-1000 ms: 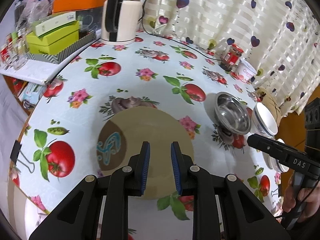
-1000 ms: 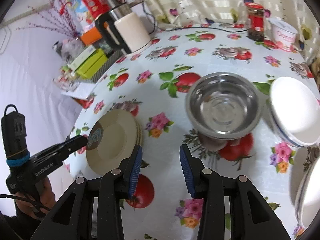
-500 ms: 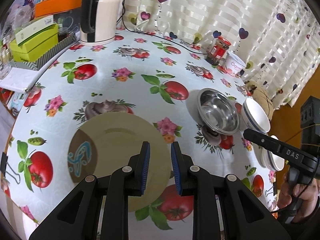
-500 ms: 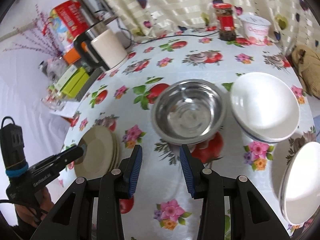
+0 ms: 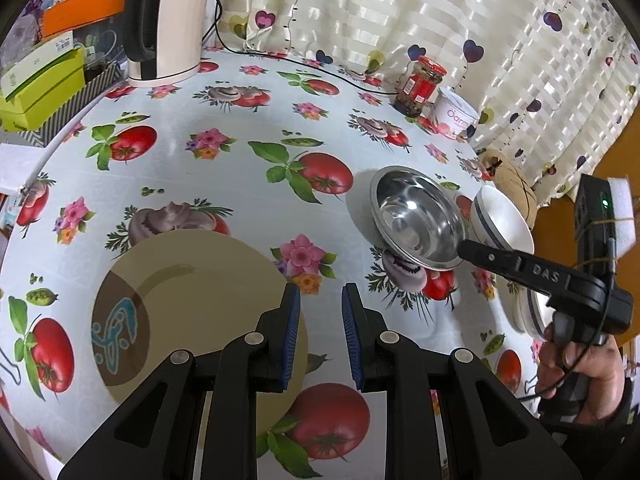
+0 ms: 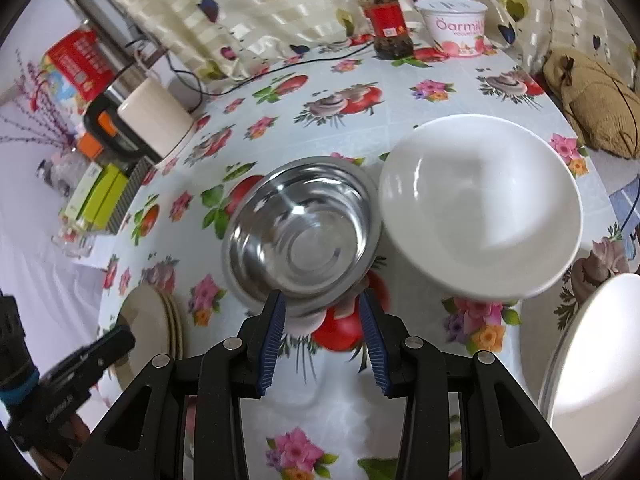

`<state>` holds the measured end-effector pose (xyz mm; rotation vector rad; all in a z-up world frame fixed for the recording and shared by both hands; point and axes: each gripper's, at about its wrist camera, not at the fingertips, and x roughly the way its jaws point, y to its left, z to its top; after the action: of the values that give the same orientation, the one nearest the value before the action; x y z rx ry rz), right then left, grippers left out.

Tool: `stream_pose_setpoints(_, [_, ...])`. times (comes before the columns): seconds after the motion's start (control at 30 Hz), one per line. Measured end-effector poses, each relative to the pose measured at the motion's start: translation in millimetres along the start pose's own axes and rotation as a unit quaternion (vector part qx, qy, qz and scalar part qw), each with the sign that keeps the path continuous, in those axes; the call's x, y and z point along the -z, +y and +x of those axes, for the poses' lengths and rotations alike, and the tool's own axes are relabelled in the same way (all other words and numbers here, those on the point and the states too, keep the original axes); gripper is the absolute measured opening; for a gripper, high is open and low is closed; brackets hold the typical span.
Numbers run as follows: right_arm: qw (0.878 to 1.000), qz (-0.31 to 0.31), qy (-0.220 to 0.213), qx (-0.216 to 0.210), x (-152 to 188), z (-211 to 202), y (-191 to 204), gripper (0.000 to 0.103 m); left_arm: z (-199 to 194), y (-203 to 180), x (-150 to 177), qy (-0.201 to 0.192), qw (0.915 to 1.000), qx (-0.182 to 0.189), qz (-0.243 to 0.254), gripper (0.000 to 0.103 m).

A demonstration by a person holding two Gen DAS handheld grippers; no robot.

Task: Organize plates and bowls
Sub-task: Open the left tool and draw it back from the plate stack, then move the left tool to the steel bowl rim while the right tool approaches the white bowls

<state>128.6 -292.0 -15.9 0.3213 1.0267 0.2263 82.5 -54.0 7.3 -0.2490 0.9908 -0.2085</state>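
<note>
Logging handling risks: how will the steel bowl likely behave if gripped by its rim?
The steel bowl looks thin-walled, so probably light and stiff. Its polished surface may slip between pads. Its base looks narrower than its rim, so a one-sided lift might tilt it.

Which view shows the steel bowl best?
The right wrist view: the steel bowl sits near the centre, large, with its whole inside visible, just ahead of the right gripper. In the left wrist view it is smaller, off to the right, its near rim partly behind that gripper.
</note>
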Motion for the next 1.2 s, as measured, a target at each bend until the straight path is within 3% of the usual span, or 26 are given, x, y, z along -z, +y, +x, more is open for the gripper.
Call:
stream_pose_setpoints(0.17, [1.000, 0.012, 0.005, 0.004, -8, 11, -5, 0.037, 5, 0, -1, 0.006, 1.0000, 0.003, -0.001, 0.023])
stream_pose_setpoints(0.57, [0.999, 0.028, 0.018, 0.008, -12, 25, -14, 0.020, 13, -1, 1, 0.016, 0.9998, 0.008, -0.002, 0.023])
stream_pose_setpoints(0.73, [0.999, 0.030, 0.024, 0.002, -11, 21, -16, 0.018, 10, -3, 2, 0.015, 0.9998, 0.011, 0.000, 0.023])
stream_pose_setpoints(1.2, [0.998, 0.029, 0.047, -0.003, 29, -8, -25, 0.017, -2, -15, 8, 0.010, 0.9996, 0.020, 0.018, 0.023])
